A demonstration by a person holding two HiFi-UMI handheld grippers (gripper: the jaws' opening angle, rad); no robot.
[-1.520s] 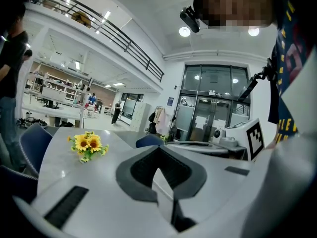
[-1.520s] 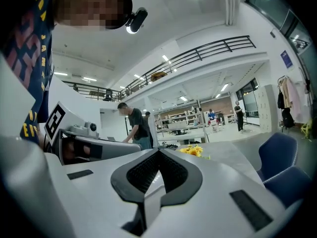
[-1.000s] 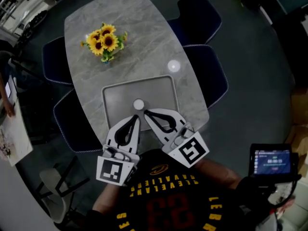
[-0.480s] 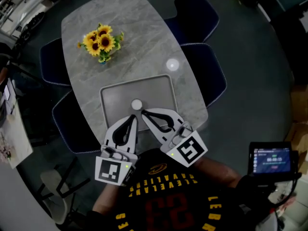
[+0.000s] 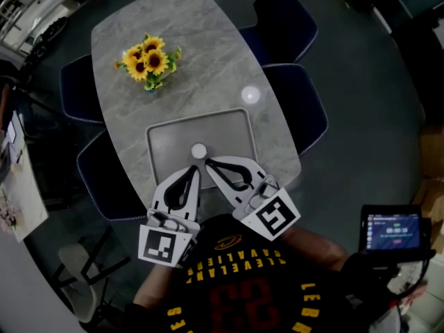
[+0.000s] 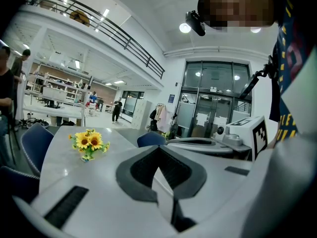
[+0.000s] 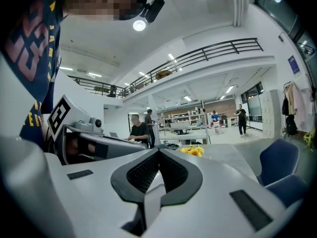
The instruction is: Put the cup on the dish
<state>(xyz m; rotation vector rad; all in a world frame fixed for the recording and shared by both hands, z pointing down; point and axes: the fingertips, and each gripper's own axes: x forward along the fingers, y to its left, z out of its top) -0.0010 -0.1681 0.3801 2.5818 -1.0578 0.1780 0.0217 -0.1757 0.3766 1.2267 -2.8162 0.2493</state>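
Both pairs of jaws are pressed tight together, and nothing sits between them. My left gripper [image 5: 196, 169] and my right gripper [image 5: 210, 164] hang side by side over the near edge of the grey tray [image 5: 163, 134], with their tips close to each other. The tips point toward the little white cup [image 5: 199, 150]. That cup stands inside the tray, in the near half, just past my tips. The round white dish [image 5: 250, 94] lies on the bare grey table [image 5: 187, 40], just beyond the far right corner of the tray. So the cup and the dish are apart, with the tray's rim between them. Yellow sunflowers [image 5: 148, 60] stand on the far left part of the table, well away from the tray. Blue chairs [image 5: 305, 109] are tucked in on both long sides of the table. From my left gripper's camera I see the sunflowers off to the left and my right gripper close by on the right. A small screen [image 5: 395, 231] glows low on my right, away from the table.
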